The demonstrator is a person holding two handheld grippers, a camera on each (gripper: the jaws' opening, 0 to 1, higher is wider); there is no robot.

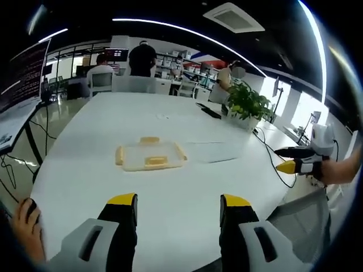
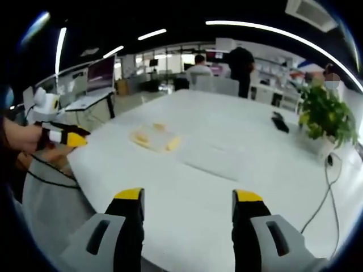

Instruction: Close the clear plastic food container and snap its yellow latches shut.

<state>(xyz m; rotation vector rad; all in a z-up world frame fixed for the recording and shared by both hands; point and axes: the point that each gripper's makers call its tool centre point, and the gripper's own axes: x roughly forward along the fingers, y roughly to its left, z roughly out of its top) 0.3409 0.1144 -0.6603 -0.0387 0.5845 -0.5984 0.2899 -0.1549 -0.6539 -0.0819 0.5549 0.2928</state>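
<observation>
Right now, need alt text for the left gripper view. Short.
A clear plastic food container with yellow latches lies on a large white table, beyond the open left tongs, which hold nothing. At the right edge a hand holds the right tongs off the table's side; a potted plant and people stand behind.

Clear container [image 1: 150,156] with yellow latches [image 1: 155,161] lies flat on white table [image 1: 187,198].
</observation>
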